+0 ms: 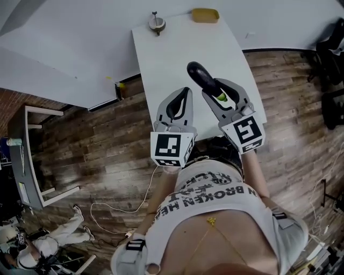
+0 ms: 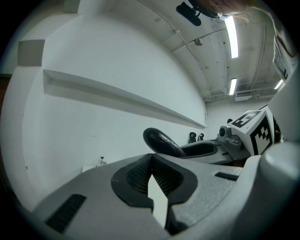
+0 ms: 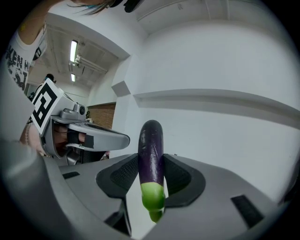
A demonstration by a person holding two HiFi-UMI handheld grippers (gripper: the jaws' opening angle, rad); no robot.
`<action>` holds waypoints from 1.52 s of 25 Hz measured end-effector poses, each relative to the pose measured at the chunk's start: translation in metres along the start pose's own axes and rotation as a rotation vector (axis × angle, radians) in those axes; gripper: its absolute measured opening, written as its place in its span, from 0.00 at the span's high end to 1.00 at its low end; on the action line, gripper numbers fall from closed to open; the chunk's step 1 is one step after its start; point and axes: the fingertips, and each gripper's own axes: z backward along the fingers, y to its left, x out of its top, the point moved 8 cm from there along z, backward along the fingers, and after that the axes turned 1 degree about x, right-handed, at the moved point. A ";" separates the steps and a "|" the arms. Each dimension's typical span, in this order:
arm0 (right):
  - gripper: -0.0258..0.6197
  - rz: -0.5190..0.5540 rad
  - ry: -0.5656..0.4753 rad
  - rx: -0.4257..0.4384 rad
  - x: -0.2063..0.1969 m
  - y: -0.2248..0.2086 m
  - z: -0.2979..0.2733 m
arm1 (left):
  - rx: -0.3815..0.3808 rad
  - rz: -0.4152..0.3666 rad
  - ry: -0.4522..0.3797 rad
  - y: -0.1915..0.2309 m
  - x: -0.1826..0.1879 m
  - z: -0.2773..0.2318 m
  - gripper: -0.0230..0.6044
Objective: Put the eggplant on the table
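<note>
Purple with a green cap, the one eggplant [image 3: 151, 150] is gripped in the jaws of the right gripper [image 1: 216, 87], over the white tabletop [image 1: 172, 48]; of the two grippers, the left gripper [image 1: 184, 94] has its jaws closed on nothing. Only the head view shows one yellow dish [image 1: 205, 15] at the tabletop's far end and the wooden floor [image 1: 107, 139]; the gripper views show white walls.

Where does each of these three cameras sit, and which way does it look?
Head view: on the person's head, looking steeply down at the long white table; their printed white shirt shows.
Left gripper view: on the left hand-held gripper, looking along its closed jaws towards a white wall.
Right gripper view: on the right hand-held gripper, looking along jaws clamping the dark purple eggplant with green stem end.
Shared: all three show the eggplant.
</note>
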 end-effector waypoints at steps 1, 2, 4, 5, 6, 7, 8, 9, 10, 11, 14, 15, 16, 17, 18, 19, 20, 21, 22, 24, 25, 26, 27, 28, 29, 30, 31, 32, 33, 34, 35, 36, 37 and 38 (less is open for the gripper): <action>0.70 0.003 0.000 0.007 0.000 -0.004 0.001 | 0.007 0.001 -0.004 -0.003 0.002 -0.002 0.97; 0.70 0.005 0.001 0.014 0.001 -0.008 0.002 | 0.013 0.001 -0.006 -0.005 0.003 -0.005 0.97; 0.70 0.008 0.004 0.027 -0.001 -0.019 0.004 | 0.024 -0.002 -0.012 -0.011 0.005 -0.012 0.97; 0.70 0.009 0.005 0.034 -0.002 -0.025 0.005 | 0.029 -0.004 -0.015 -0.015 0.006 -0.017 0.97; 0.70 0.010 0.005 0.042 -0.003 -0.031 0.006 | 0.034 -0.005 -0.017 -0.020 0.008 -0.022 0.97; 0.70 0.011 0.003 0.051 -0.004 -0.037 0.006 | 0.038 -0.006 -0.017 -0.023 0.009 -0.027 0.97; 0.70 0.011 0.000 0.061 -0.005 -0.042 0.006 | 0.043 -0.007 -0.016 -0.027 0.010 -0.031 0.97; 0.70 0.011 -0.002 0.069 -0.006 -0.046 0.006 | 0.048 -0.008 -0.014 -0.029 0.010 -0.035 0.97; 0.70 0.010 -0.002 0.076 -0.007 -0.050 0.006 | 0.055 -0.009 -0.012 -0.031 0.009 -0.038 0.97; 0.70 0.009 -0.001 0.083 -0.008 -0.053 0.006 | 0.062 -0.009 -0.011 -0.032 0.009 -0.041 0.97; 0.70 0.006 -0.004 0.103 -0.010 -0.061 0.005 | 0.083 -0.010 -0.012 -0.036 0.008 -0.047 0.97; 0.70 0.006 -0.004 0.109 -0.011 -0.063 0.005 | 0.088 -0.010 -0.013 -0.037 0.008 -0.049 0.97; 0.70 0.006 -0.004 0.116 -0.012 -0.065 0.004 | 0.093 -0.009 -0.013 -0.039 0.008 -0.050 0.97; 0.70 0.006 -0.003 0.121 -0.013 -0.067 0.004 | 0.097 -0.009 -0.012 -0.039 0.008 -0.052 0.97; 0.70 0.006 -0.002 0.126 -0.014 -0.068 0.003 | 0.101 -0.010 -0.011 -0.040 0.008 -0.053 0.97; 0.70 0.005 -0.001 0.132 -0.015 -0.069 0.003 | 0.106 -0.010 -0.009 -0.041 0.008 -0.054 0.97; 0.70 0.004 -0.001 0.137 -0.016 -0.070 0.003 | 0.110 -0.010 -0.006 -0.042 0.007 -0.055 0.97; 0.70 0.003 -0.001 0.141 -0.017 -0.072 0.002 | 0.114 -0.011 -0.003 -0.043 0.007 -0.056 0.97; 0.70 0.002 0.000 0.145 -0.018 -0.073 0.002 | 0.117 -0.010 -0.001 -0.043 0.007 -0.057 0.97; 0.70 0.001 0.005 0.152 -0.020 -0.075 0.001 | 0.121 -0.008 0.001 -0.045 0.007 -0.058 0.97; 0.70 0.000 0.008 0.155 -0.021 -0.075 0.001 | 0.122 -0.008 0.002 -0.045 0.008 -0.059 0.97; 0.70 -0.001 0.011 0.159 -0.022 -0.076 0.000 | 0.123 -0.008 0.003 -0.045 0.008 -0.059 0.97; 0.70 -0.002 0.013 0.162 -0.023 -0.077 -0.001 | 0.124 -0.009 0.005 -0.046 0.007 -0.059 0.97; 0.70 -0.003 0.016 0.166 -0.024 -0.077 -0.001 | 0.126 -0.009 0.006 -0.046 0.007 -0.059 0.97; 0.70 -0.005 0.019 0.169 -0.026 -0.077 -0.002 | 0.127 -0.008 0.008 -0.047 0.007 -0.059 0.97; 0.70 -0.006 0.023 0.172 -0.028 -0.077 -0.003 | 0.129 -0.007 0.009 -0.047 0.006 -0.059 0.97; 0.70 -0.008 0.028 0.176 -0.030 -0.077 -0.004 | 0.130 -0.007 0.012 -0.048 0.005 -0.059 0.97; 0.70 -0.011 0.033 0.180 -0.032 -0.077 -0.005 | 0.132 -0.006 0.014 -0.048 0.005 -0.059 0.97; 0.70 -0.014 0.038 0.183 -0.034 -0.078 -0.006 | 0.134 -0.005 0.016 -0.048 0.004 -0.059 0.97; 0.70 -0.017 0.043 0.187 -0.036 -0.078 -0.007 | 0.136 -0.004 0.017 -0.048 0.004 -0.059 0.97; 0.70 -0.019 0.048 0.191 -0.039 -0.077 -0.008 | 0.138 -0.002 0.020 -0.048 0.003 -0.059 0.97; 0.70 -0.020 0.055 0.194 -0.041 -0.077 -0.010 | 0.139 0.002 0.023 -0.048 0.002 -0.058 0.97; 0.70 -0.020 0.062 0.198 -0.043 -0.077 -0.011 | 0.141 0.007 0.027 -0.048 0.001 -0.058 0.97; 0.70 -0.021 0.069 0.201 -0.046 -0.077 -0.012 | 0.142 0.011 0.031 -0.048 -0.001 -0.058 0.97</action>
